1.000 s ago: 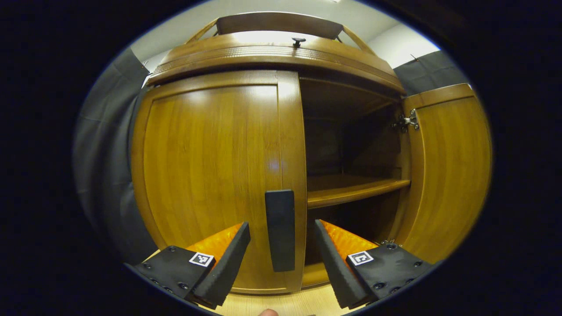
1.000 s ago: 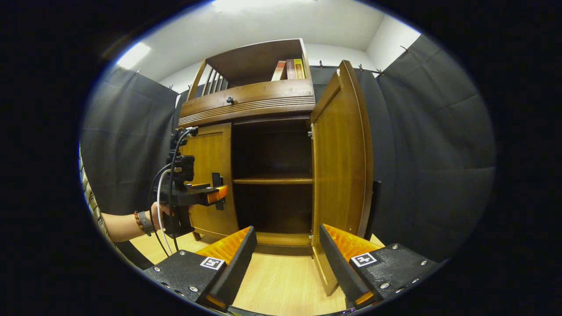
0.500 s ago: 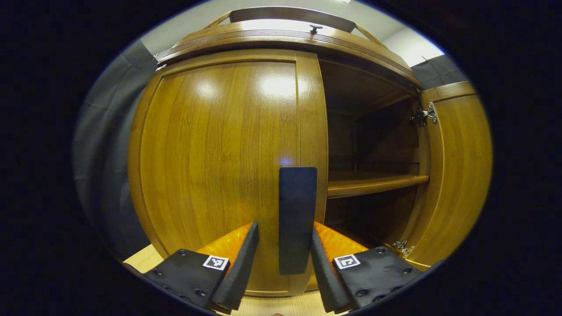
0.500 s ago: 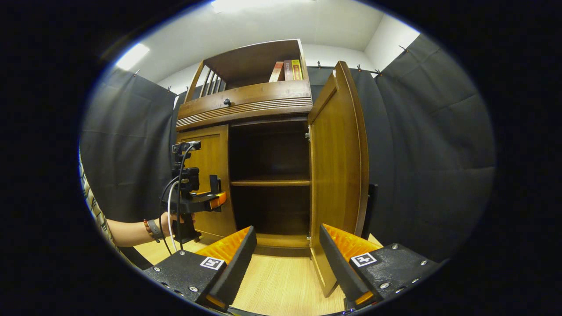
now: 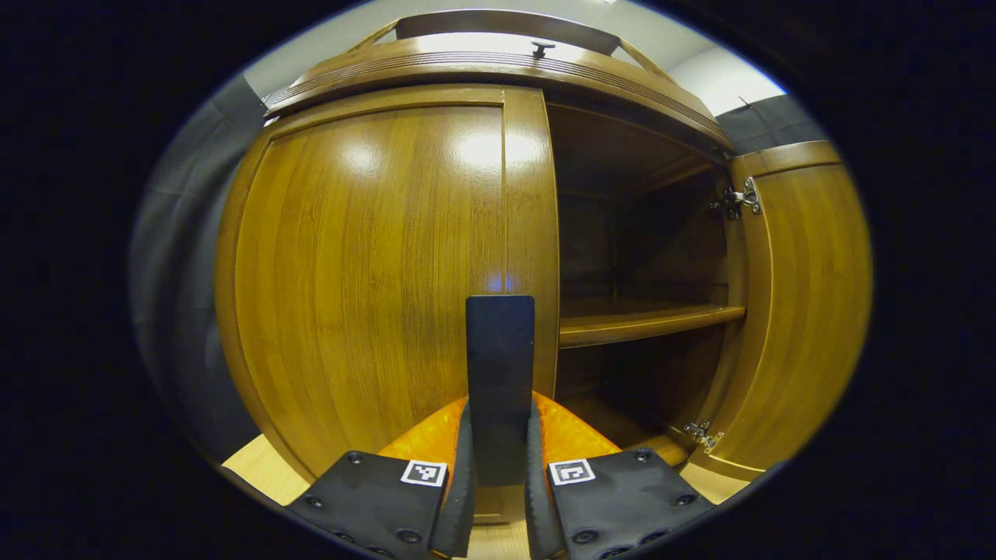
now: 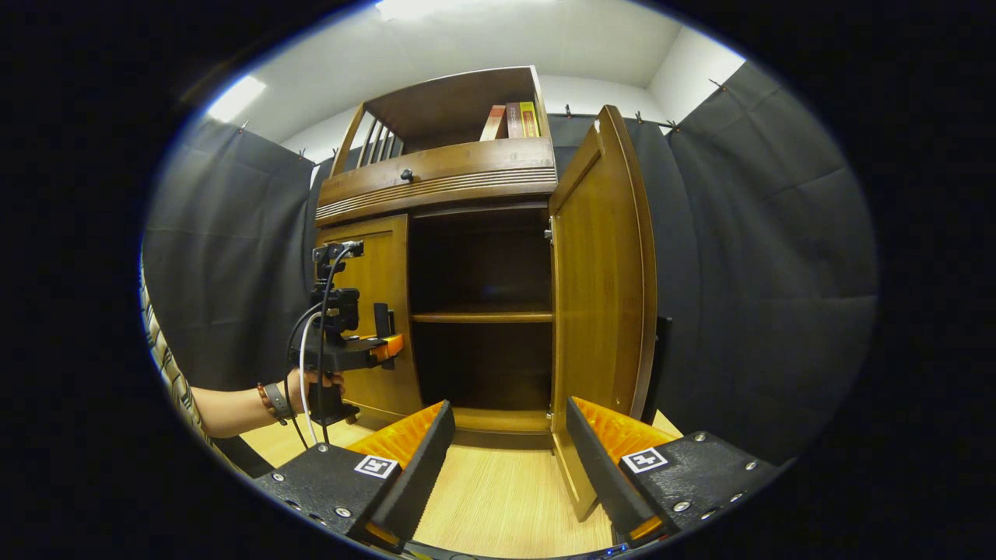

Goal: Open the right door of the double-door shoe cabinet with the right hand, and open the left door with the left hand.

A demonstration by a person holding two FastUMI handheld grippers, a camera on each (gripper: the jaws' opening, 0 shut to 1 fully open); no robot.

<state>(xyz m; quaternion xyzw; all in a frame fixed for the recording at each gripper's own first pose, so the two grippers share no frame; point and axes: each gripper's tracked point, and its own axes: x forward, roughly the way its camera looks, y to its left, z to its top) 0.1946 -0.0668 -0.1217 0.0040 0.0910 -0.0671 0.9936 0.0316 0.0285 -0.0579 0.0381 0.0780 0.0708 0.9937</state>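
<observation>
My left gripper [image 5: 498, 467] has its jaws clamped on the dark handle [image 5: 499, 365] of the shoe cabinet's left door [image 5: 373, 280], which is shut; the right door [image 6: 603, 288] stands swung wide. My right gripper [image 6: 510, 459] hangs back with jaws wide, holding nothing, over the wooden floor [image 6: 498, 513]. I'd pull the handle straight toward me, then follow the hinge arc outward, keeping the grip square so it doesn't slip.

Books [image 6: 510, 120] stand atop the cabinet [image 6: 436, 183], seemingly above its shelf [image 6: 482, 317].
</observation>
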